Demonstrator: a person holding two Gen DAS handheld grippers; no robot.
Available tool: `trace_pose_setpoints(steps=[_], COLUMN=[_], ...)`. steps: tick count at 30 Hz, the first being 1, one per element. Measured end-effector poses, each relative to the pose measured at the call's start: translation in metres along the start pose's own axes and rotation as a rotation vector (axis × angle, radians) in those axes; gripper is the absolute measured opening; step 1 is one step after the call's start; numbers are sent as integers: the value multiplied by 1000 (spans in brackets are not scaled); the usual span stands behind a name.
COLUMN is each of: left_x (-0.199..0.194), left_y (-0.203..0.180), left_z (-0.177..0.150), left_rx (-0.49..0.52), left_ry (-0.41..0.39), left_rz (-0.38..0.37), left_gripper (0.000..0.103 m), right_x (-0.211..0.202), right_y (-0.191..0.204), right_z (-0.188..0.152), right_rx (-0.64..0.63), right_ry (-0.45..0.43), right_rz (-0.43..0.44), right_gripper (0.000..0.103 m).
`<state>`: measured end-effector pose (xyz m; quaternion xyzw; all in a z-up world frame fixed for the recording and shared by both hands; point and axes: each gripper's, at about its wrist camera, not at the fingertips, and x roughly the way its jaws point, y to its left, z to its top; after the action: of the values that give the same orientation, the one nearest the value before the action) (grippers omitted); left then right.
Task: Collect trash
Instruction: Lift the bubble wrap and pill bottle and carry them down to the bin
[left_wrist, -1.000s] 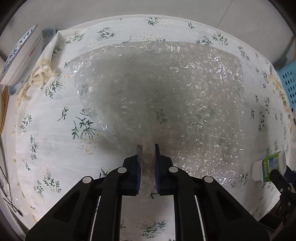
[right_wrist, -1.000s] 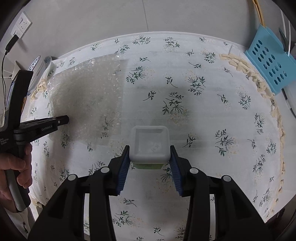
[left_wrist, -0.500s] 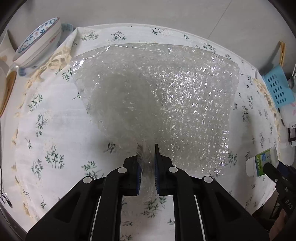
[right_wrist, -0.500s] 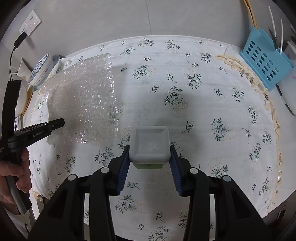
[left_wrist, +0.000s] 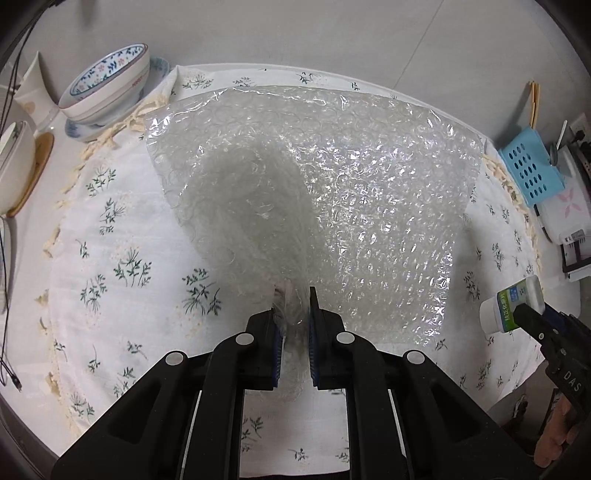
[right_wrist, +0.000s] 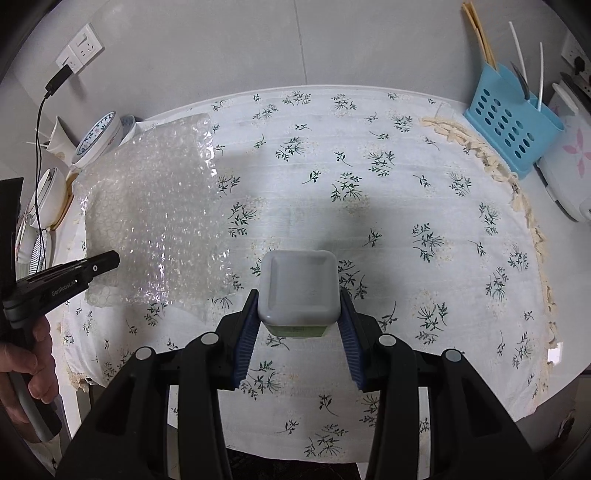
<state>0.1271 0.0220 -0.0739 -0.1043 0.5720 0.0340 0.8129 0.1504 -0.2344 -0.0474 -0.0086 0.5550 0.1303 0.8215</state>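
Note:
My left gripper (left_wrist: 294, 295) is shut on the near edge of a clear bubble wrap sheet (left_wrist: 332, 192) and holds it lifted above the floral tablecloth (left_wrist: 122, 258). The sheet hangs at the left in the right wrist view (right_wrist: 155, 221), with the left gripper (right_wrist: 107, 262) at its lower edge. My right gripper (right_wrist: 298, 295) is shut on a small white square bottle with a green label (right_wrist: 298, 284), held above the table. The bottle also shows at the right edge of the left wrist view (left_wrist: 511, 304).
Patterned bowls (left_wrist: 107, 85) and a cup stand off the table's left end. A blue perforated basket (right_wrist: 513, 122) with utensils and a white appliance (right_wrist: 569, 173) stand at the right. A wall socket with a cable (right_wrist: 77, 48) is at the back left.
Both grippers have risen and pulled back from the table. The bubble wrap has lifted off the cloth with the left gripper. The bottle stays in the right gripper.

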Motion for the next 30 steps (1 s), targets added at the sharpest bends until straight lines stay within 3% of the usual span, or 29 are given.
trace_pose_setpoints(steps=[30], left_x=[-70], left_y=[25], left_z=[-109], left_rx=[14], left_ry=[-60], left_rz=[-12], left_gripper=[10], right_x=[-70], right_y=[32], right_z=[-92], right_rx=[11], right_ry=[-97], right_rz=[0], right_gripper=[40])
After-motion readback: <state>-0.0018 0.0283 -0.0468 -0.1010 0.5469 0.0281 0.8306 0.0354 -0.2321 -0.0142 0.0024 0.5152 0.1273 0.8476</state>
